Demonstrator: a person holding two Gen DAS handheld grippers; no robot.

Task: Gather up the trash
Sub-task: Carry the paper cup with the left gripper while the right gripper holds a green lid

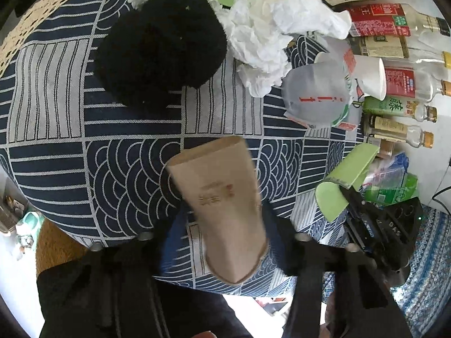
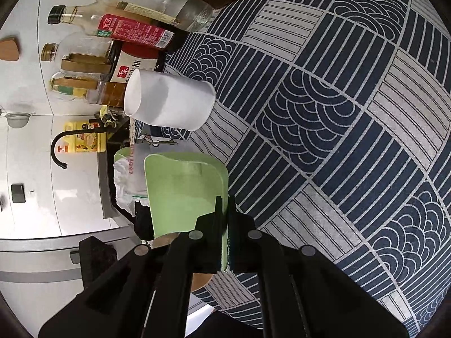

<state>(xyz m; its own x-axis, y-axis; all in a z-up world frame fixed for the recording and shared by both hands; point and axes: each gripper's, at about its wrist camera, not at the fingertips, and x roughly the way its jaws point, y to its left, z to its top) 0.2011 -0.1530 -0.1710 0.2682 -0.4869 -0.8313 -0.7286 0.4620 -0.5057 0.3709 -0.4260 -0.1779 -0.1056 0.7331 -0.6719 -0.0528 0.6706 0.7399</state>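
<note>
1. Landmark: the blue-and-white patterned tablecloth [image 1: 135, 146]; every position below is given relative to it.
2. Black fuzzy object [image 1: 160, 48], lying on the cloth toward its far side, left of the tissue.
3. My left gripper [image 1: 222, 225], held above the cloth's near edge, its fingers clamped on a flattened brown paper cup [image 1: 222, 200], which is lifted off the cloth.
4. Crumpled white tissue [image 1: 267, 33], heaped on the cloth's far side, touching the black object.
5. Printed white plastic bag [image 1: 318, 98] with a white paper cup [image 1: 369, 76] just beside it, both at the cloth's right edge.
6. Row of glass sauce bottles [image 1: 400, 22] along the cloth's right edge, behind the bag.
7. My right gripper [image 2: 224, 225], over the cloth's right edge, its fingers pressed together on the wall of a green dustpan [image 2: 186, 191], which is raised above the cloth.
</note>
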